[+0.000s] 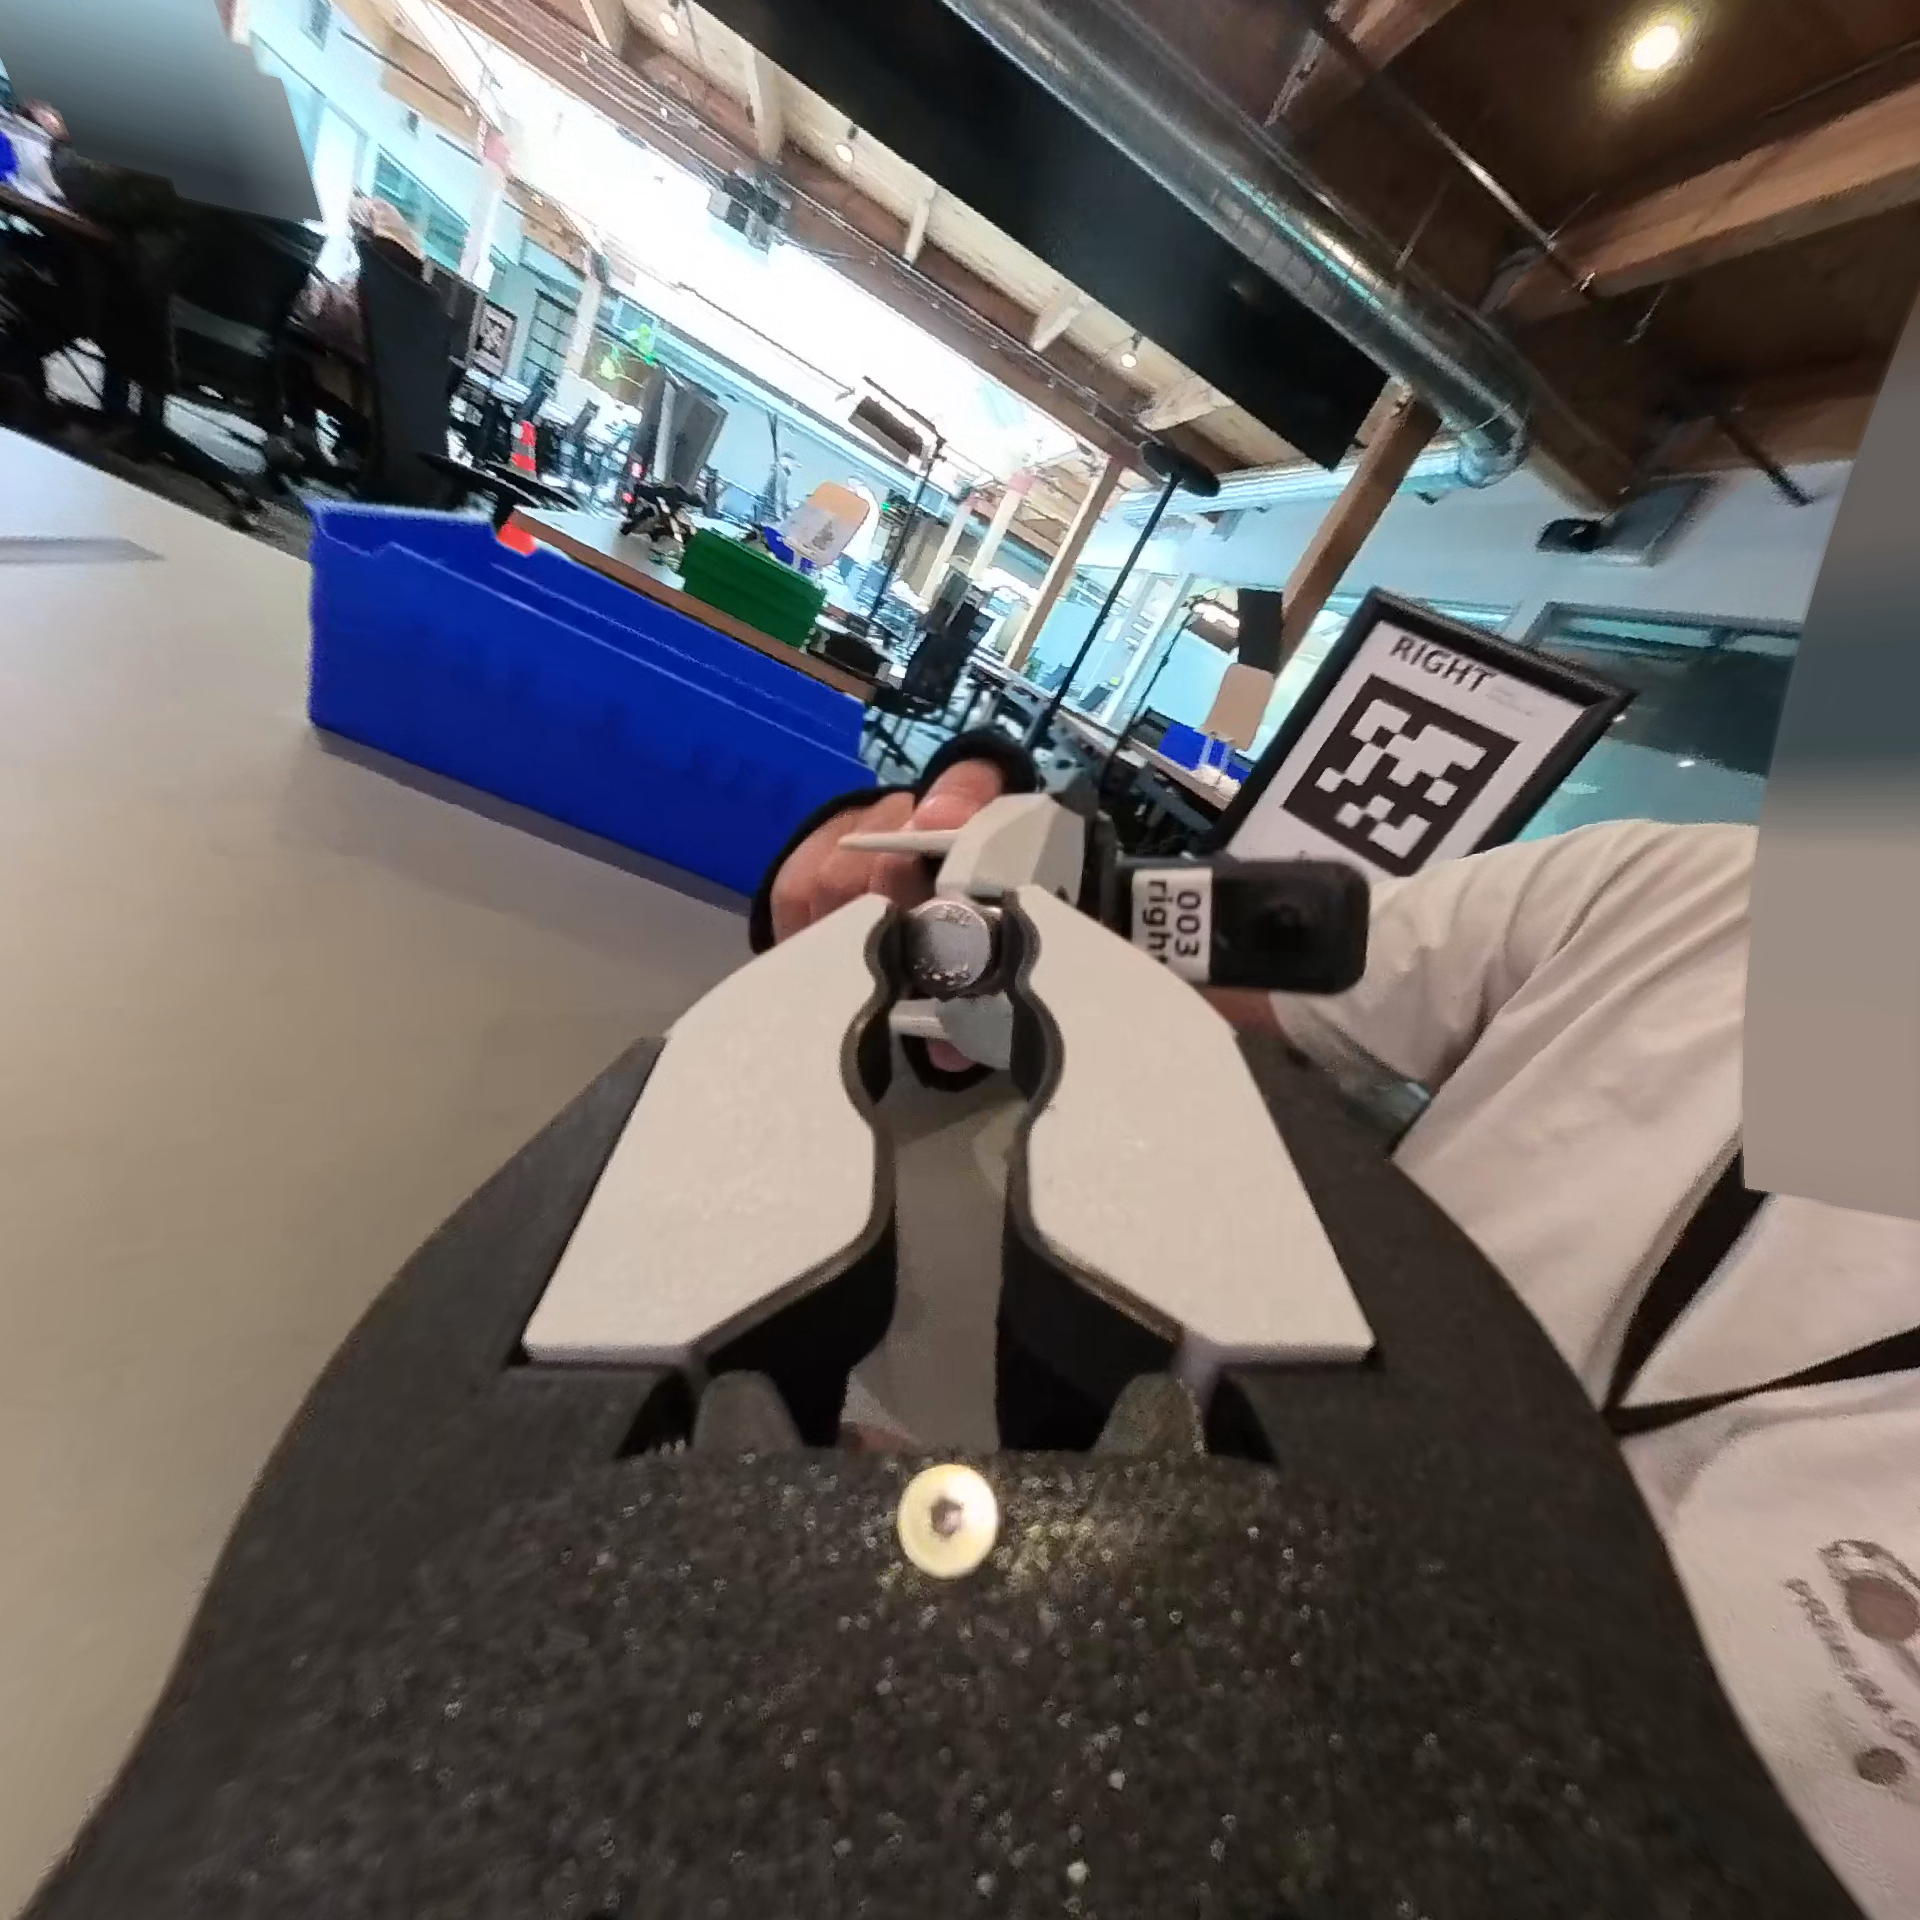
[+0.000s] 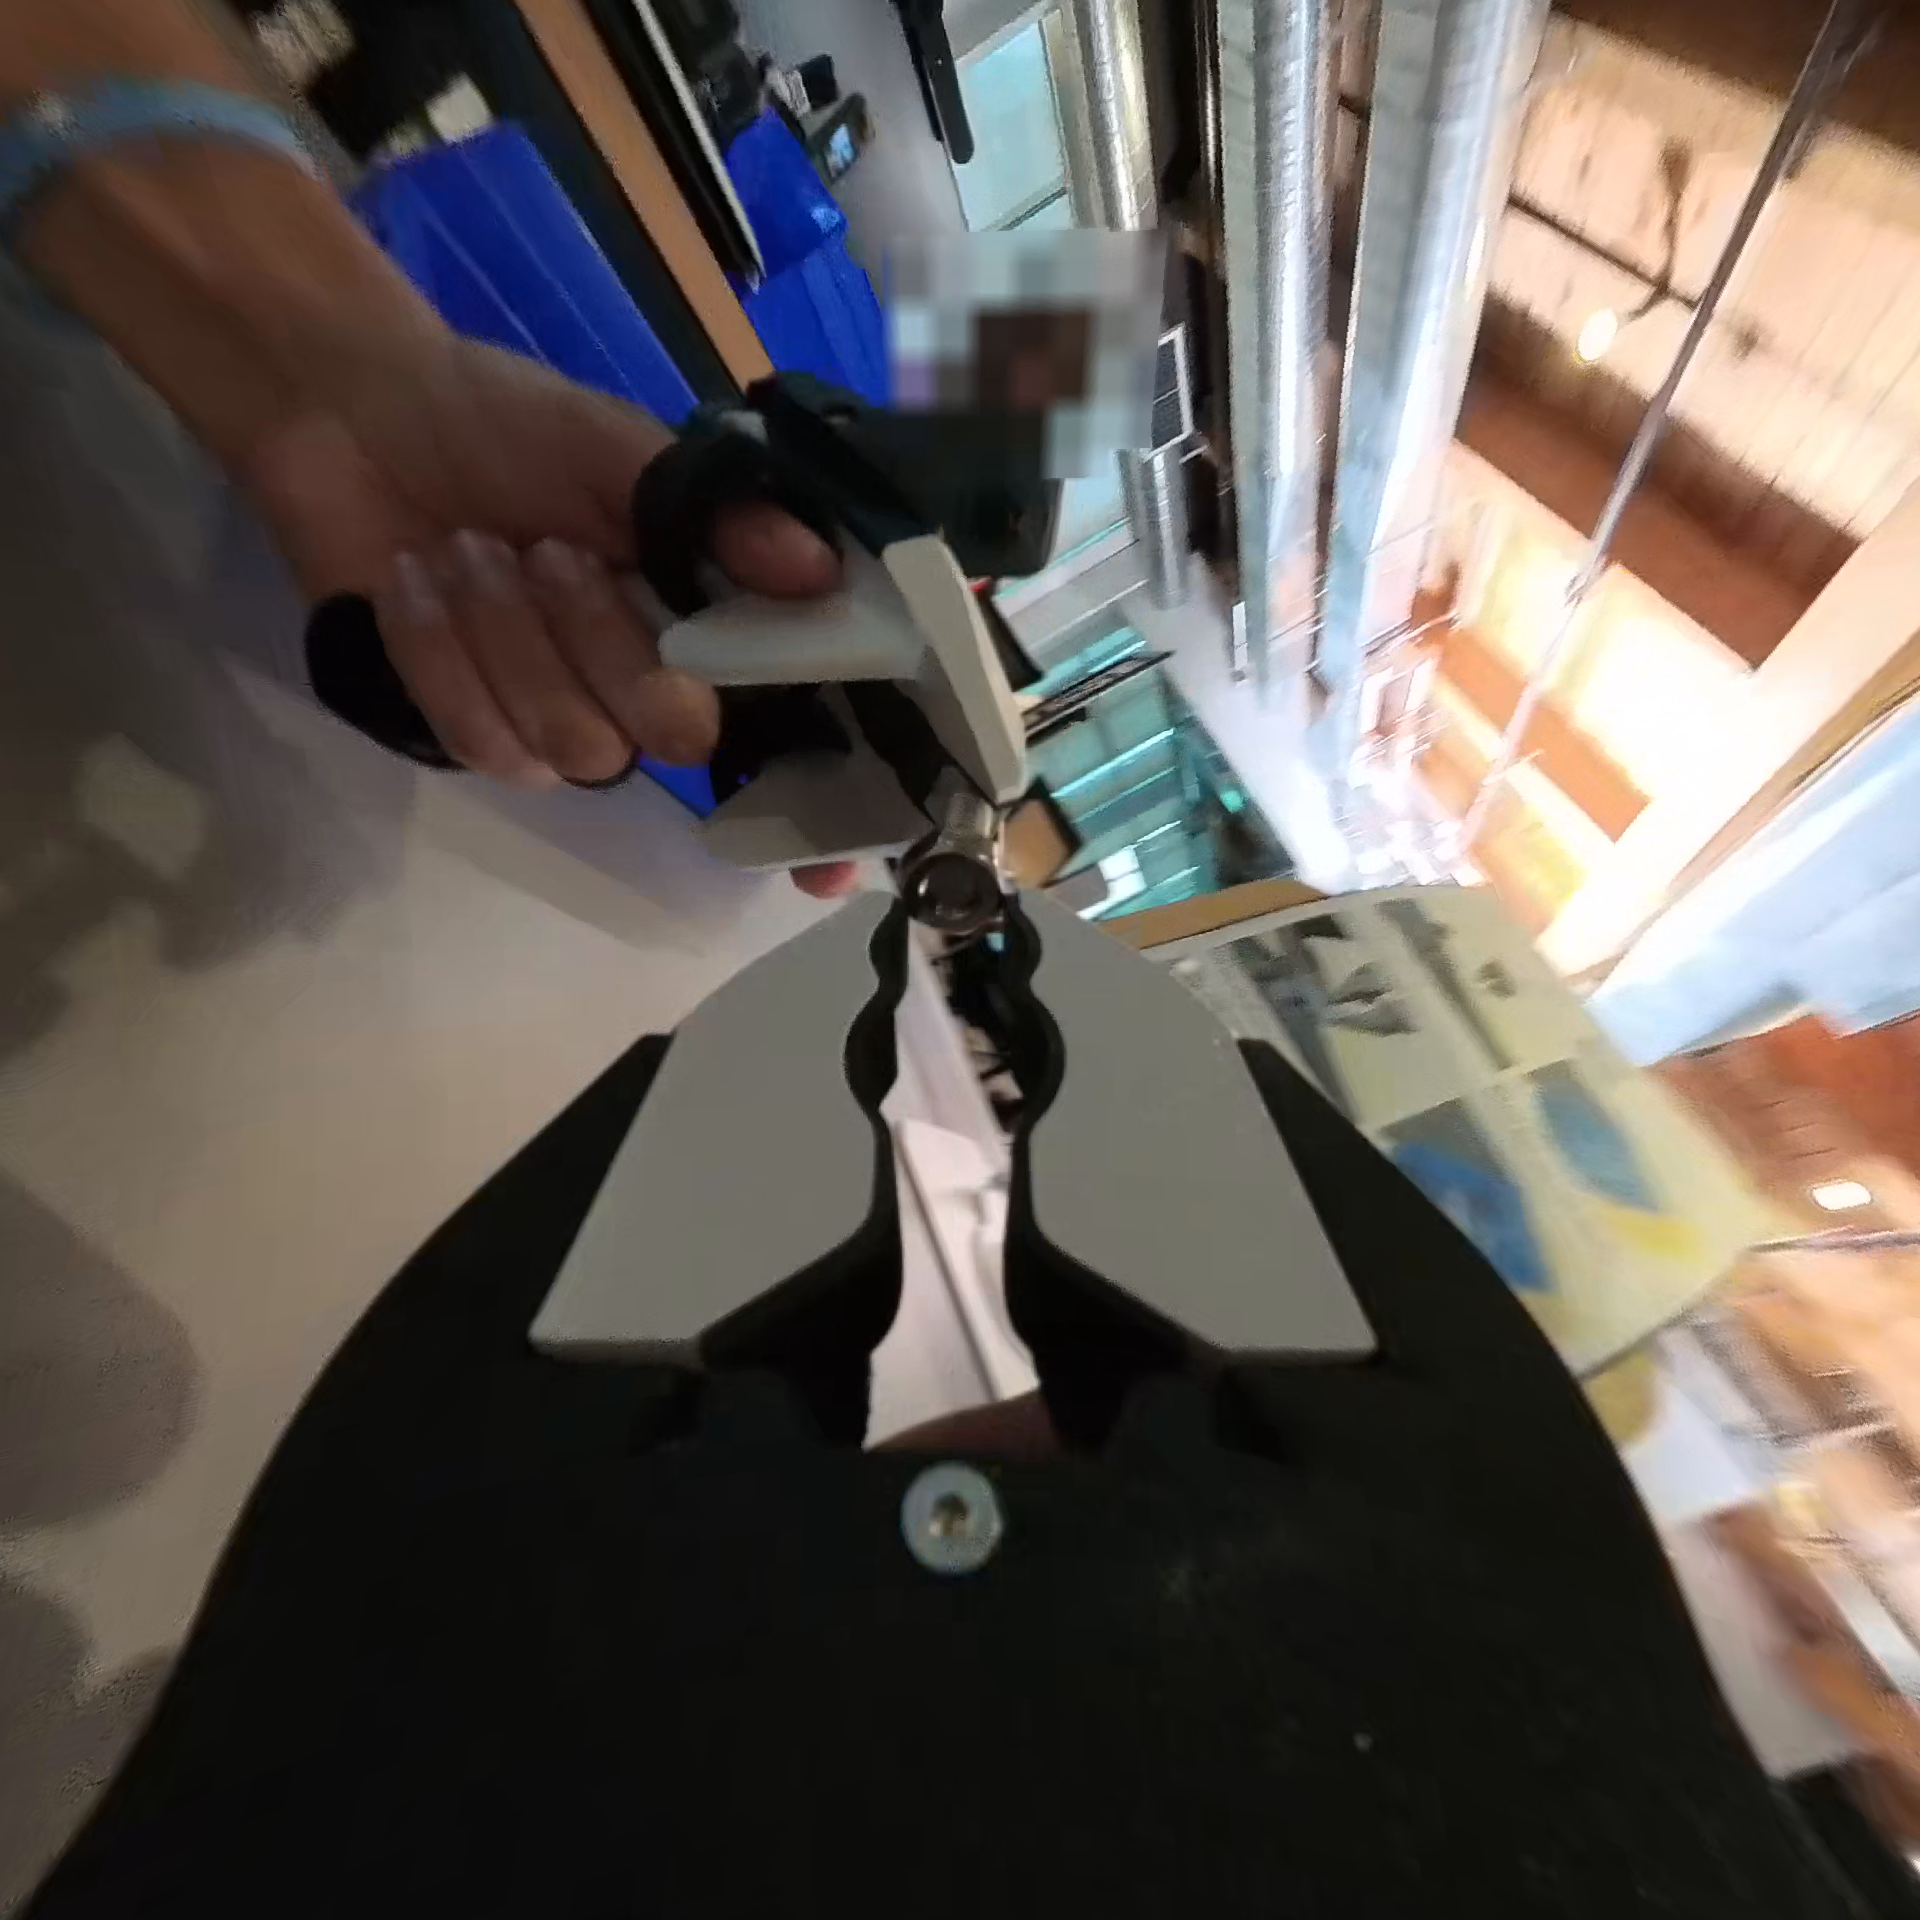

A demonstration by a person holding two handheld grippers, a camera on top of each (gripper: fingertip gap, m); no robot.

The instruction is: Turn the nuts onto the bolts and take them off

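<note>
Both grippers meeting in the air over the pale bench point(image 1: 208, 935)

The left gripper point(image 1: 951, 961) is clenching the smooth, rigid silver steel bolt point(image 1: 945, 954) by its head; the right gripper point(image 2: 951, 909) is seemingly pinching the small dark metal nut point(image 2: 948, 902), slippery.

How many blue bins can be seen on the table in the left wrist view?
1: the blue bin stands on the pale table, left of the left claw. Others may be hidden behind it.
</note>
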